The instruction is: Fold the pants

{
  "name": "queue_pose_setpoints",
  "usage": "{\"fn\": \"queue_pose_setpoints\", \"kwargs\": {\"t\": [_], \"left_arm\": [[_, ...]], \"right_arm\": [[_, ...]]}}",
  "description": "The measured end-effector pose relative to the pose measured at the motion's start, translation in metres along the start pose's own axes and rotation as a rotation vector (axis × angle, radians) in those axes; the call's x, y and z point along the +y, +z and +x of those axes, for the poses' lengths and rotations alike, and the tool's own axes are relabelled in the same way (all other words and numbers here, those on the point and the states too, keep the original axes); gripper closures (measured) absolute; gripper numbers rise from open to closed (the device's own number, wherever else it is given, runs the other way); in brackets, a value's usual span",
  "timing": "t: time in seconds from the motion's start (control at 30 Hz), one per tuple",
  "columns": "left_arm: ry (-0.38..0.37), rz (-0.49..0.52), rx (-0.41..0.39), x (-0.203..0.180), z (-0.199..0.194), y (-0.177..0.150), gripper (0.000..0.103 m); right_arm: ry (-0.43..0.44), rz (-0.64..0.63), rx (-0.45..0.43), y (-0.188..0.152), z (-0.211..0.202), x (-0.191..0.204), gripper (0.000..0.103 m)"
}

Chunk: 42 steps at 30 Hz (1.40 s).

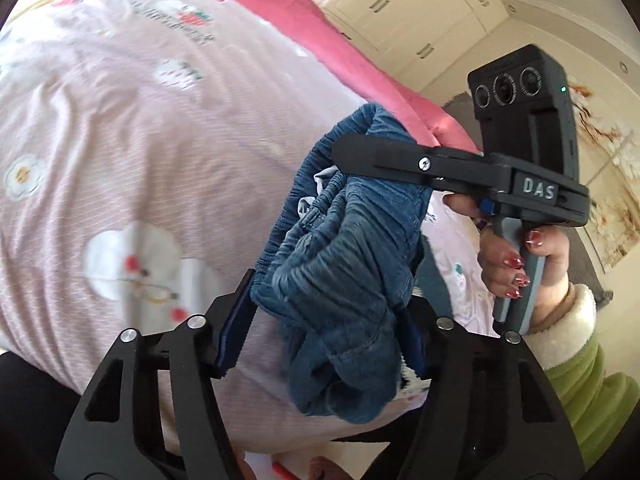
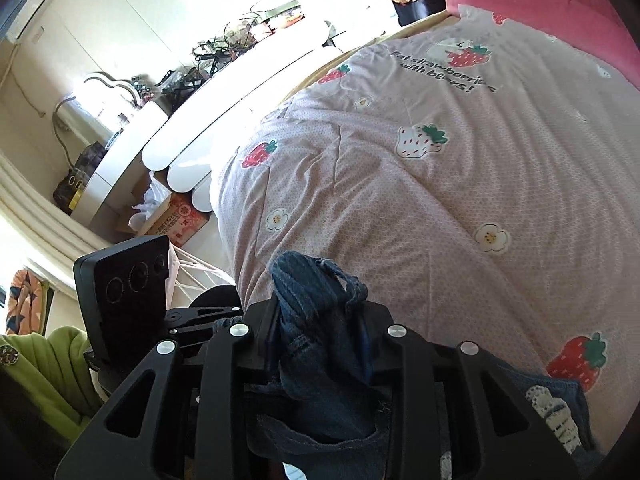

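The left gripper (image 1: 324, 336) clamps one side of the blue corduroy pants' (image 1: 344, 248) elastic waistband; the right gripper (image 2: 320, 336) pinches the other side, jaws closed on bunched cloth. The pants hang over the near edge of the strawberry-print duvet (image 2: 420, 184). Best to draw the waistband taut and level before laying it flat.
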<state>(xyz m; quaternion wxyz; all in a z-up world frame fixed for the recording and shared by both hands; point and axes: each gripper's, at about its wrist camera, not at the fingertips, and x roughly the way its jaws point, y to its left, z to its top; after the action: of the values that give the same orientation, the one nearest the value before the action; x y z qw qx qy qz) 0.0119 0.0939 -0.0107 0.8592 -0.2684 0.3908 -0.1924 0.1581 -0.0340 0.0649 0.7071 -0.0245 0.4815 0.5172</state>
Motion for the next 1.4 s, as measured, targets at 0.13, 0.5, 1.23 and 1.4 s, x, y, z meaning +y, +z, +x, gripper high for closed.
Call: {"fn": "queue_pose_setpoints", "kwargs": {"t": [0.13,0.5,1.23,1.4], "left_arm": [[-0.011,0.061,0.009,-0.033,0.008,-0.001,0.05],[0.019,0.203,0.083,-0.109,0.063,-0.009,0.05],[0.07,0.381,0.196,-0.179,0.139,-0.046,0.029],[0.067,0.405,0.199,-0.186,0.142,-0.056,0.024]], "right_arm": [[-0.019,0.022,-0.049,-0.021,-0.036,-0.012,0.075],[-0.073,0.082,-0.151,-0.076,-0.103,-0.05,0.075],[-0.092,0.304,-0.271,-0.183,-0.141,-0.127,0.058],[-0.118,0.311,-0.277,-0.196,-0.145,-0.125,0.057]]}}
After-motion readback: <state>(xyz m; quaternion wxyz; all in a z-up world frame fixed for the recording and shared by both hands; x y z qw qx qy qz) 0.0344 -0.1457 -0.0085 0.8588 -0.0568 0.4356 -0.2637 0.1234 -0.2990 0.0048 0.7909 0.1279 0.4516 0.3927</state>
